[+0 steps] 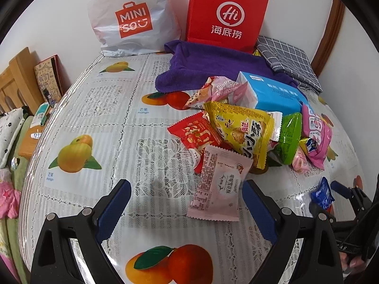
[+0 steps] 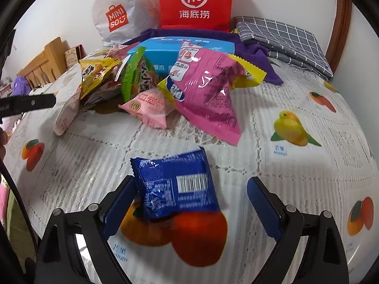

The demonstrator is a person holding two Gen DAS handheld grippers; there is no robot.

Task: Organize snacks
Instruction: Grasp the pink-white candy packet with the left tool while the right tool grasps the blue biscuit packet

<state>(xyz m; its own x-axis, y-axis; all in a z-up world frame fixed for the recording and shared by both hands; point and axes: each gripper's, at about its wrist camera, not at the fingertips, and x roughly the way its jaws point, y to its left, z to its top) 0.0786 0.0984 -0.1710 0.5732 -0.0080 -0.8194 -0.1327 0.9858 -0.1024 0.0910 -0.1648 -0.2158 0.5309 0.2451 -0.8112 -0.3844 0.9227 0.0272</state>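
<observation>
Here the snacks lie in a loose heap on the worktop (image 1: 94,108): a yellow packet (image 1: 239,130), a red packet (image 1: 196,135), a green packet (image 1: 290,137) and a pink bag (image 2: 208,90) beside a blue box (image 1: 272,92). The left claw (image 1: 187,210) gapes wide, a pale pink packet (image 1: 218,187) lying between its fingers, untouched. The right claw (image 2: 189,206) stands open too, around a blue packet (image 2: 177,184). At the back, a red paper bag (image 1: 225,14) and a white plastic bag (image 1: 132,16); their contents are hidden.
</observation>
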